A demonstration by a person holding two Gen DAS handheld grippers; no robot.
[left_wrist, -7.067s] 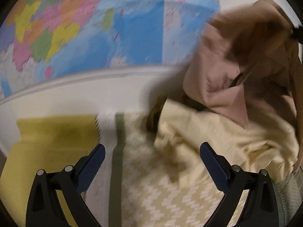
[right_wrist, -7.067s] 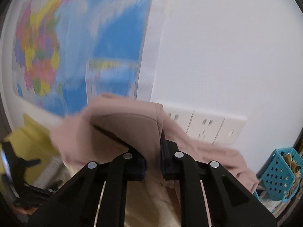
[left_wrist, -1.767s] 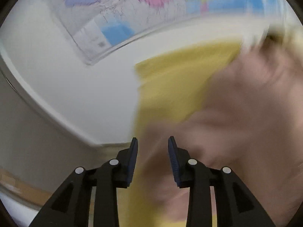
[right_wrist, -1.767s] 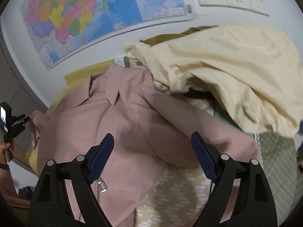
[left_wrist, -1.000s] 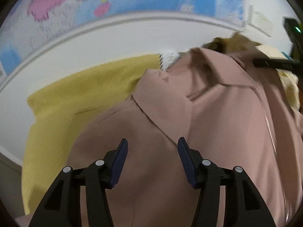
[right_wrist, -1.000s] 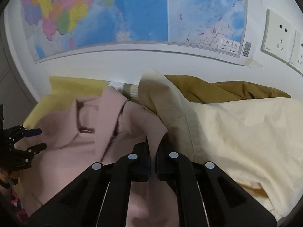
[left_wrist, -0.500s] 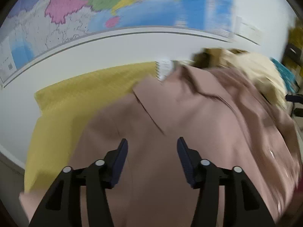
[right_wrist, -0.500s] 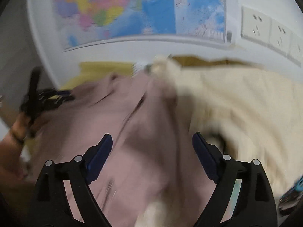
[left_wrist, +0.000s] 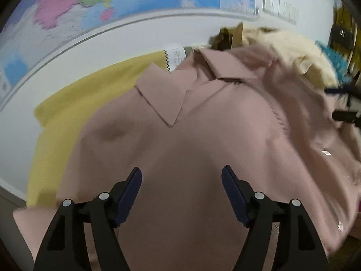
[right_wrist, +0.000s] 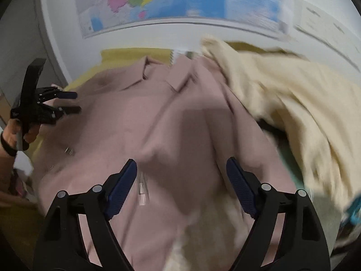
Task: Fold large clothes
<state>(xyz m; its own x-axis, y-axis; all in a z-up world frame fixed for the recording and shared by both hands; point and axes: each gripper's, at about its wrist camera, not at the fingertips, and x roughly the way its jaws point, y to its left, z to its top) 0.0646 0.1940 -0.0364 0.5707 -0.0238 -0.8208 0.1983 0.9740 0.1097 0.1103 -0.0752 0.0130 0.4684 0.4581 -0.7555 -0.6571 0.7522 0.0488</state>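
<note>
A dusty-pink zip jacket [left_wrist: 203, 135] lies spread front-up, its collar [left_wrist: 162, 94] toward the wall. My left gripper [left_wrist: 181, 171] hovers over its left chest; the jaws are opening with only flat cloth beneath, nothing pinched. In the right wrist view the jacket [right_wrist: 140, 117] fills the middle, its zipper [right_wrist: 142, 189] running down. My right gripper [right_wrist: 181, 161] stands wide above it, jaws closing slightly, gripping nothing. The left gripper [right_wrist: 74, 102] shows at the far left in a person's hand [right_wrist: 20, 133].
A cream garment [right_wrist: 293, 94] is heaped to the right, overlapping the jacket's edge, with an olive-brown one [left_wrist: 227, 33] behind it. A yellow cloth [left_wrist: 74, 94] covers the surface on the left. A map [left_wrist: 112, 4] hangs on the wall. A teal basket [left_wrist: 331, 54] stands far right.
My right gripper let go of the pink jacket's edge, opened wide and drew back over the jacket. The left gripper's jaws widened and it shifted sideways over the chest.
</note>
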